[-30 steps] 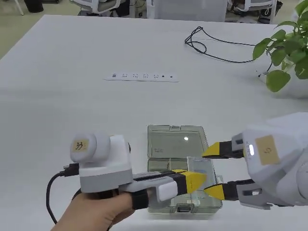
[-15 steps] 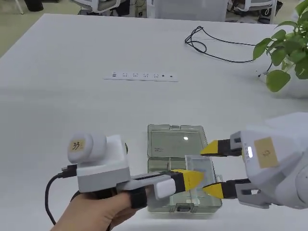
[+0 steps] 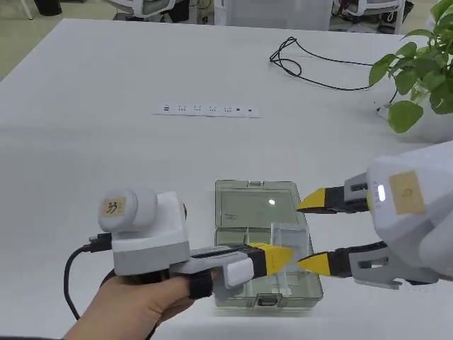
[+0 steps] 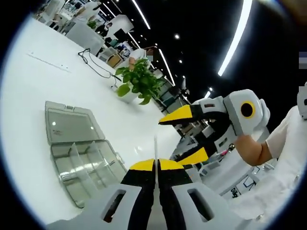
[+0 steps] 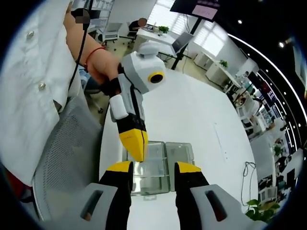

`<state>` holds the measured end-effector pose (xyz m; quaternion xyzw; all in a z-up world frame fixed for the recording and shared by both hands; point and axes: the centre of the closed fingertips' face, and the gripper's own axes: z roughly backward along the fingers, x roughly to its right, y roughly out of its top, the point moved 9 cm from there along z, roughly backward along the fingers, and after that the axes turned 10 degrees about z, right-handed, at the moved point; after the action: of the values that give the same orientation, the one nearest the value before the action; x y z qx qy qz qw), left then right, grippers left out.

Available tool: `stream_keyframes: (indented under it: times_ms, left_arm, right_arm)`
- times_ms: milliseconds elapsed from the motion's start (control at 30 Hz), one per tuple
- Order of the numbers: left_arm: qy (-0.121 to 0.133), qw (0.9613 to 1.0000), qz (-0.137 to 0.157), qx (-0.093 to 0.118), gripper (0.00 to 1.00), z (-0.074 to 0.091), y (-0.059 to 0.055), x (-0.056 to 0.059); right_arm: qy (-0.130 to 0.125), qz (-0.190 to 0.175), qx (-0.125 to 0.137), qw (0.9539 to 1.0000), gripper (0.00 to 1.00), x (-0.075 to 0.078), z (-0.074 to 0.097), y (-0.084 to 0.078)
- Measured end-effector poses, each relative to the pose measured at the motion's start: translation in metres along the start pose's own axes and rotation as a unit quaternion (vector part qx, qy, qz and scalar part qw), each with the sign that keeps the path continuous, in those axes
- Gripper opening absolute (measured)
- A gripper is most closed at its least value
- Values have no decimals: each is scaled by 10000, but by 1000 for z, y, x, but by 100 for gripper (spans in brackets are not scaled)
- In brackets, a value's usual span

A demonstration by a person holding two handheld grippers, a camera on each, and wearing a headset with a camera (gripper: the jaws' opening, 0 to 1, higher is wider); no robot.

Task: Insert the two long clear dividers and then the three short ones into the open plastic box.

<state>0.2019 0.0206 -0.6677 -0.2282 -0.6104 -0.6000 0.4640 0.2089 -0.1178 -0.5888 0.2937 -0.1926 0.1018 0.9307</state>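
Observation:
The open clear plastic box (image 3: 303,287) lies on the white table near its front edge, with the lid (image 3: 255,204) folded back. Clear dividers stand in its base (image 4: 88,165). My left gripper (image 3: 276,256) reaches in from the left above the base and is shut on a clear divider (image 3: 291,235), which appears edge-on as a thin line (image 4: 155,146) in the left gripper view. My right gripper (image 3: 308,234) hangs open at the box's right side, its jaws on either side of that divider. In the right gripper view my own jaws (image 5: 152,168) frame the box (image 5: 180,153) and the left gripper (image 5: 135,139).
A white power strip (image 3: 207,110) lies flat mid-table. A black cable (image 3: 311,67) loops at the back right, and a potted plant (image 3: 417,71) stands at the right edge. A person's hand (image 3: 134,312) holds the left gripper; the table's front edge is just below the box.
The left gripper has drawn back slightly to the left with the divider still in it. The right gripper has risen a little and stays open.

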Motion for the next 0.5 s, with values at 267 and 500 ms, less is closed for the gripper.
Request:
stream_keyframes:
  times_ms: [267, 500]
  left_arm:
    - [-213, 9956, -872, -270, 0, 4, -3, 5]
    - [-474, 9838, -1701, -307, 0, 9, -1, 9]
  right_arm:
    - [593, -513, 505, 9956, 27, 5, 5, 0]
    - [1136, -666, 723, 9887, 22, 12, 1, -2]
